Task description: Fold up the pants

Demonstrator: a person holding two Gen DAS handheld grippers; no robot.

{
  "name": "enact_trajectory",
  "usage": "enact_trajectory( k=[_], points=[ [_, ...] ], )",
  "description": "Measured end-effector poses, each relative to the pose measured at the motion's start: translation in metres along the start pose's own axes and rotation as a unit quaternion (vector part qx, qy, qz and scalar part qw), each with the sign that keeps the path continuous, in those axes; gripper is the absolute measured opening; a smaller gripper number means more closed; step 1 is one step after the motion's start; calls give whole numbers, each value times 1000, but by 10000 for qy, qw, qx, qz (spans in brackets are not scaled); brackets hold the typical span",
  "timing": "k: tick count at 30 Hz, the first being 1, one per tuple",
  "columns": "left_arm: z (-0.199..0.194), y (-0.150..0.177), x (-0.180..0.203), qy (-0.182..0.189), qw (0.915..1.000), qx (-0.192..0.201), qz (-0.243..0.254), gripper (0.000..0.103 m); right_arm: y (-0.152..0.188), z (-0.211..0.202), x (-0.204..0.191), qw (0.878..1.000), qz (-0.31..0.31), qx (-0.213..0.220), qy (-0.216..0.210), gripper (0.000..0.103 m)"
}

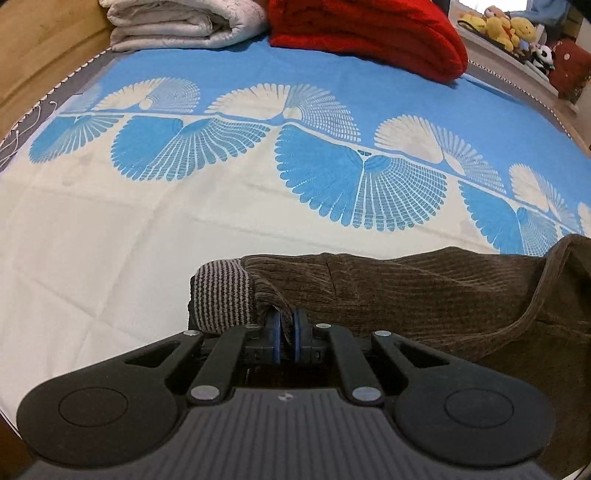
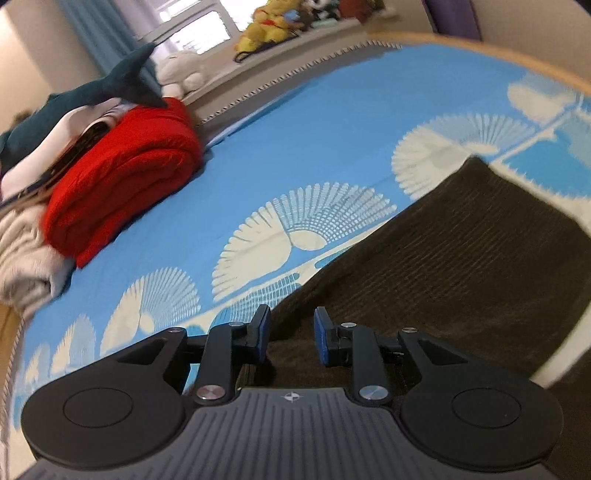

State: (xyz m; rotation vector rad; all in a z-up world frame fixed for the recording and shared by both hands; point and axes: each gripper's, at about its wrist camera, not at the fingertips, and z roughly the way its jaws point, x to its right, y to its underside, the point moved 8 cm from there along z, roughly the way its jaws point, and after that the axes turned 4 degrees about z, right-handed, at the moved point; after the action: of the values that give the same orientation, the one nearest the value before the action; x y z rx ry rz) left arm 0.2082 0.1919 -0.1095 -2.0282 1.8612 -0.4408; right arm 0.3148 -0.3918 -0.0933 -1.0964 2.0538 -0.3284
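Jaws pressed together on brown corduroy: my left gripper (image 1: 287, 326) has a small pinch of the pants (image 1: 424, 291) clamped between its blue pads, right beside the striped ribbed cuff (image 1: 223, 295) at the end of a leg. The cloth bunches up into the pinch, and the cuff curls over next to it. From there the leg runs off to the right in loose ridges across the bedspread (image 1: 147, 221), where another layer of the same fabric folds over at the frame's edge.

My right gripper (image 2: 291, 334) stands with its jaws partly apart and nothing between them; in this blurred view it hovers just over a broad, flat spread of the pants (image 2: 461, 251), near their edge against the blue fan pattern. I cannot tell whether the pads touch the cloth.

Handling, as I judge it: thick, soft, limp corduroy with some weight, no stiffness to speak of, and a ribbed nap that should grip the pads well. It will sag and drag between two holds, so I would take it at firm points, the cuff seam or the hem edge, biting through all the layers.

A folded red blanket (image 1: 369, 37) and a pale quilt (image 1: 177, 22) lie at the far side of the bed, well apart from the pants.
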Motion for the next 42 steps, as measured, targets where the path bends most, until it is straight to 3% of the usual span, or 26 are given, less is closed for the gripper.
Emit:
enact_trajectory(
  k=[5, 10, 16, 18, 19, 20, 25, 30, 35, 38, 41, 42],
  points=[
    [11, 6, 5, -74, 9988, -180, 455, 6, -6, 55, 10, 9975, 645, -265, -96, 34],
    [16, 7, 3, 35, 9979, -204, 612, 6, -8, 91, 7, 9947, 971, -336, -62, 39],
    [17, 5, 1, 99, 9980, -246, 569, 6, 1, 111, 10, 9941, 802, -459, 570, 39],
    [16, 5, 2, 89, 9981, -250, 565, 6, 2, 109, 13, 9935, 804, -440, 678, 29],
    [16, 5, 2, 84, 9980, -259, 563, 6, 1, 108, 14, 9935, 769, -437, 715, 15],
    [16, 5, 2, 85, 9981, -272, 555, 6, 0, 106, 14, 9937, 704, -433, 761, 11],
    [12, 5, -2, 177, 9987, -319, 355, 6, -6, 65, 5, 9952, 479, -182, 838, 7],
    [-1, 11, -13, 409, 9988, -259, 84, 6, -24, -27, 0, 9978, 307, 238, 546, 7],
    [-26, 28, -31, 528, 9985, -136, 34, 4, 17, -134, 37, 9979, 395, 369, 361, 6],
    [-38, 42, -46, 608, 9980, -122, 74, 4, 69, -165, 72, 9978, 370, -149, 532, 7],
    [-31, 55, -64, 633, 9971, -419, -53, 4, 129, -160, 105, 9851, -59, -1500, 833, 7],
    [-25, 59, -68, 637, 9962, -584, -71, 4, 140, -160, 117, 9804, -60, -1774, 859, 8]
  ],
)
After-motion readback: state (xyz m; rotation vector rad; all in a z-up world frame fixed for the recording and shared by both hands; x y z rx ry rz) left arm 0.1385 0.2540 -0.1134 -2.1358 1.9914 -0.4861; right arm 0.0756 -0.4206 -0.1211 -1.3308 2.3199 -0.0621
